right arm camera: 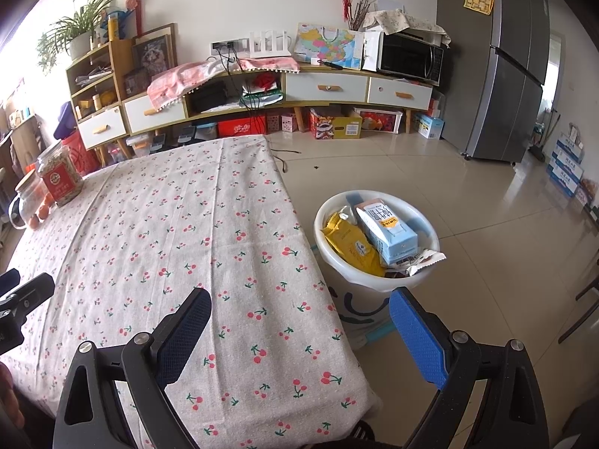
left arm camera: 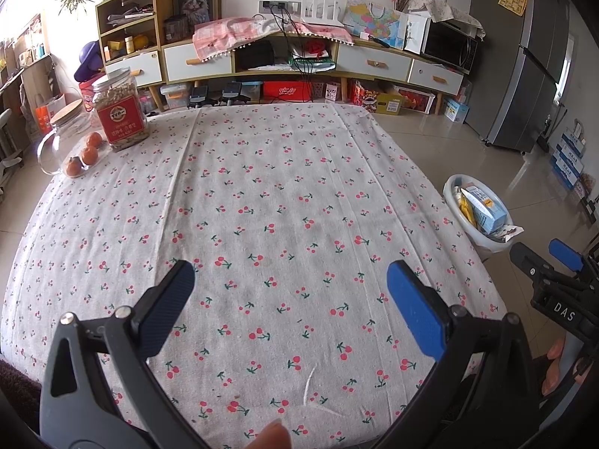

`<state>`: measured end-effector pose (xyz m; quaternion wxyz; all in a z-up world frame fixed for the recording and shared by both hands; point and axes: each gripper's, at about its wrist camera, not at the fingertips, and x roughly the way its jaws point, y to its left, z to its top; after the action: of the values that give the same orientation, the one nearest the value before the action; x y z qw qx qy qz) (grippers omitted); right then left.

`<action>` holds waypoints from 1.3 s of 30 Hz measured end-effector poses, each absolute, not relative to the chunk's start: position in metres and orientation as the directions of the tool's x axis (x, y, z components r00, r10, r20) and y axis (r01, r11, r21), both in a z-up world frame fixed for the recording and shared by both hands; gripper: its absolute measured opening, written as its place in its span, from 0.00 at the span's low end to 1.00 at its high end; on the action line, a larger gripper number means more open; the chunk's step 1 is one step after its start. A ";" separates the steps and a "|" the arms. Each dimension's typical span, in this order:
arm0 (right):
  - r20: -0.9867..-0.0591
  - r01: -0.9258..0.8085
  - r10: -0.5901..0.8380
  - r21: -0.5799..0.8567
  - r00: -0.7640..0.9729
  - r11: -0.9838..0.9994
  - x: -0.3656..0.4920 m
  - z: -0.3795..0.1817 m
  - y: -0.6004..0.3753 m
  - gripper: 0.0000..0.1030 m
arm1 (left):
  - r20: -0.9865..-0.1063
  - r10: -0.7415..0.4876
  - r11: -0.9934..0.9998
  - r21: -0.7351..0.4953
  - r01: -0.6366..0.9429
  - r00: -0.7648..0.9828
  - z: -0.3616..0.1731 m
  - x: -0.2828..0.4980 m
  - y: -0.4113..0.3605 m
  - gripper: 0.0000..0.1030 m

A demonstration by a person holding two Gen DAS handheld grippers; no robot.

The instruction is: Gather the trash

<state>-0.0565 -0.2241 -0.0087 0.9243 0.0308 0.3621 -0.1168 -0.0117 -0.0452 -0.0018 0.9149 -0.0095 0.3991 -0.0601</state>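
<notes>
A white round bin (right arm camera: 423, 220) stands on the floor by the table's right edge. It holds a light-blue carton (right arm camera: 389, 230), a yellow wrapper (right arm camera: 348, 241) and a dark snack wrapper (right arm camera: 419, 262). The same bin (left arm camera: 451, 183) shows at the right in the left wrist view. My left gripper (left arm camera: 290, 292) hangs open over the cherry-print tablecloth (left arm camera: 262, 187), nothing between its fingers. My right gripper (right arm camera: 299, 323) is open over the table's near right corner, also empty. The right gripper (left arm camera: 543, 258) shows at the right edge of the left wrist view.
At the table's far left stand a seed jar with a red label (left arm camera: 119, 110), a glass jug with a cork lid (left arm camera: 63, 134) and three oranges (left arm camera: 88, 153). A long sideboard (right arm camera: 262, 86) lines the far wall. A grey fridge (right arm camera: 505, 75) stands right.
</notes>
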 end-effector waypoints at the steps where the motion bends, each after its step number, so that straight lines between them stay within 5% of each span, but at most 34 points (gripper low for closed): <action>1: -0.677 0.238 -0.194 -0.028 0.710 0.971 -0.057 -0.008 -0.224 0.94 | -0.729 -0.118 0.993 -0.065 0.103 0.674 -0.002 -0.012 -0.045 0.99; 39: -0.667 0.238 -0.200 -0.034 0.718 0.971 -0.057 -0.007 -0.223 0.94 | -0.716 -0.106 0.994 -0.057 0.093 0.690 0.004 -0.016 -0.046 0.99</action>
<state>-0.0571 -0.2230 -0.0065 0.9263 0.0272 0.3567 -0.1182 -0.0159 -0.0460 0.0039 0.9192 -0.0078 0.3899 -0.0541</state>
